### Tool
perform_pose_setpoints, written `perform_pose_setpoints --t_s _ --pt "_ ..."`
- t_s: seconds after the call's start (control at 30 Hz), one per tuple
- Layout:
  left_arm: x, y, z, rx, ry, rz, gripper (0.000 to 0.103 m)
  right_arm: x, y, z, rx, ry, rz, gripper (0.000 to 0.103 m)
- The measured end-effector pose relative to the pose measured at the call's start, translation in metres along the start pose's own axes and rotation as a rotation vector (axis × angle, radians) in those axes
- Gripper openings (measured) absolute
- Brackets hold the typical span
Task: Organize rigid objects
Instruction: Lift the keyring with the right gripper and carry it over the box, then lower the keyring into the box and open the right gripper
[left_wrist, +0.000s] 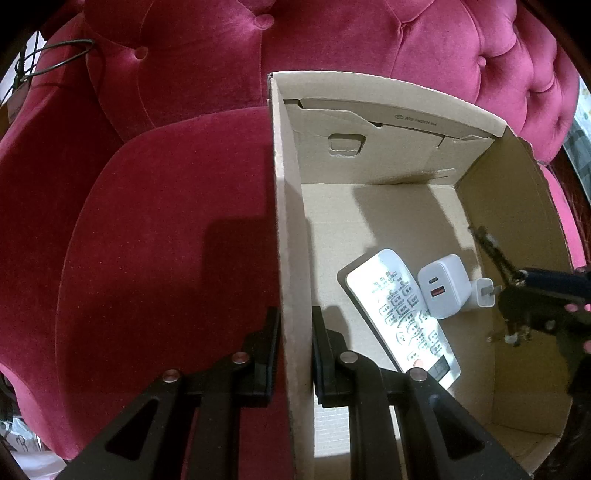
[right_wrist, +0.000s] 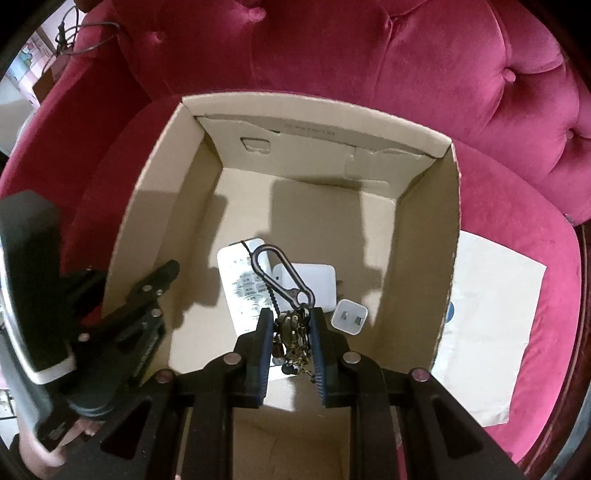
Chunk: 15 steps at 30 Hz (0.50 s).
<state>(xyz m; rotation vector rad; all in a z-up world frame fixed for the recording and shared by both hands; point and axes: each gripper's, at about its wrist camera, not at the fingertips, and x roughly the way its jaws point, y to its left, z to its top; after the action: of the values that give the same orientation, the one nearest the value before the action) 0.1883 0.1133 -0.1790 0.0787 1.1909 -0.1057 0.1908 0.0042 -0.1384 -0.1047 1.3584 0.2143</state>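
Note:
An open cardboard box (left_wrist: 291, 206) (right_wrist: 155, 192) stands on a red velvet sofa seat. Inside lie a white remote control (left_wrist: 402, 314) (right_wrist: 236, 288), a large white charger (left_wrist: 445, 286) (right_wrist: 317, 284) and a small white plug adapter (left_wrist: 482, 293) (right_wrist: 349, 316). My left gripper (left_wrist: 293, 325) is shut on the box's left wall. My right gripper (right_wrist: 290, 332) is shut on a bunch of keys (right_wrist: 291, 332) with a dark carabiner (right_wrist: 280, 275), held above the box floor. It shows at the right edge of the left wrist view (left_wrist: 517, 299).
The red tufted sofa back (right_wrist: 369, 55) rises behind the box. A white paper envelope (right_wrist: 487, 321) lies on the seat right of the box. A black cable loop (left_wrist: 62, 59) hangs at the far left by the sofa arm.

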Motion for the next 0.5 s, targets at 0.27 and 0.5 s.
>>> perform_pose_setpoints --t_s 0.27,0.5 --pt "-0.002 -0.001 0.001 0.002 0.001 0.000 0.017 0.024 -0.001 -0.008 0.030 0.009 -0.034 0.020" --pt "0.000 0.000 0.001 0.000 0.001 -0.002 0.017 0.035 -0.004 -0.017 0.058 0.006 -0.056 0.020"
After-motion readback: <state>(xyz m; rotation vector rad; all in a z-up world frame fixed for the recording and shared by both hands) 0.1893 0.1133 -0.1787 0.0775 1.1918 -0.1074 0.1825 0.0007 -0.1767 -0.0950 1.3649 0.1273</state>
